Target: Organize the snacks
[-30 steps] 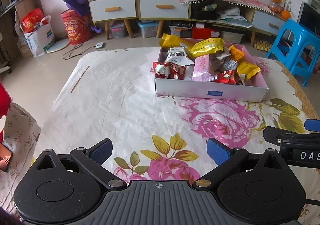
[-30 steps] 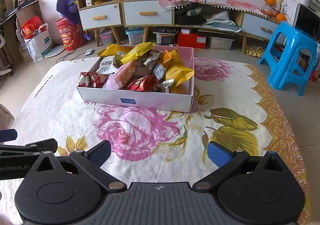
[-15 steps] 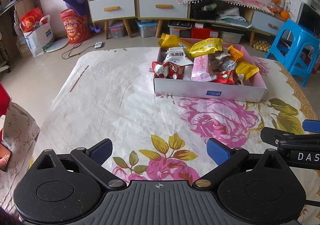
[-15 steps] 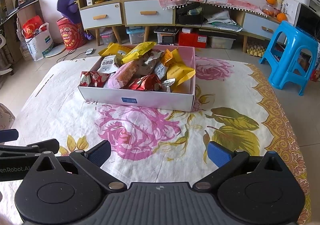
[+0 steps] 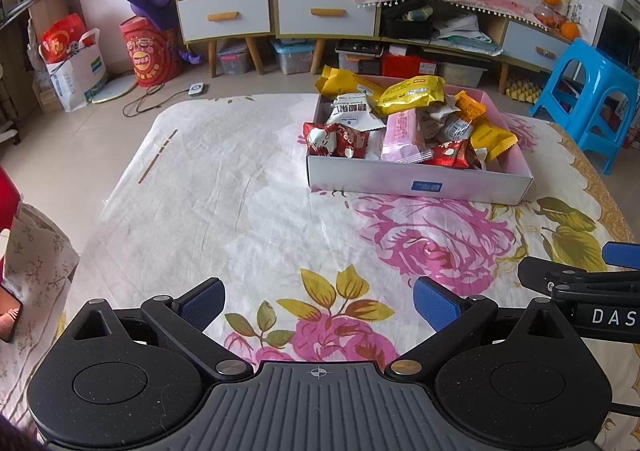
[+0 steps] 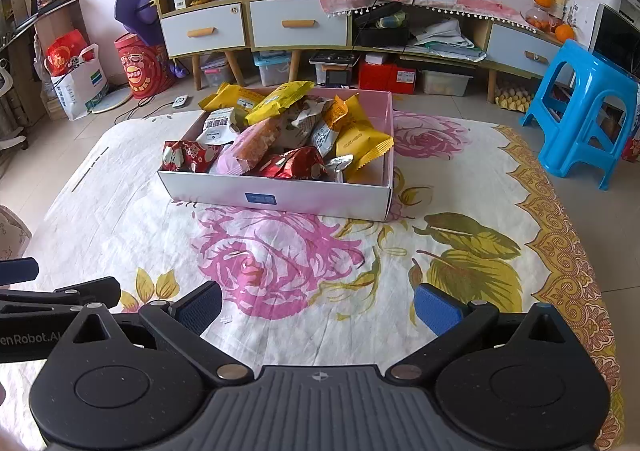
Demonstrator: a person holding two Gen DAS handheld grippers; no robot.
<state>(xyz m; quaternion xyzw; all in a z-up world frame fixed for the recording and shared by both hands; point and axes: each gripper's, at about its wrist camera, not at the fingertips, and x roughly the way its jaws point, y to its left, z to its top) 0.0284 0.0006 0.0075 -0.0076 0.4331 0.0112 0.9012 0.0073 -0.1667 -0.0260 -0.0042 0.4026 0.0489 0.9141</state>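
A shallow pink and white box sits on the floral tablecloth, piled with snack packets: yellow, red, pink and white. My left gripper is open and empty, low over the cloth well in front of the box. My right gripper is open and empty, also in front of the box. Each gripper's fingers show at the edge of the other's view.
The table is covered by a floral cloth. A blue plastic stool stands to the right of the table. Cabinets with drawers line the far wall, with bags and boxes on the floor.
Both grippers have drifted slightly; the box appears a touch lower in the right wrist view. Both stay open and empty.
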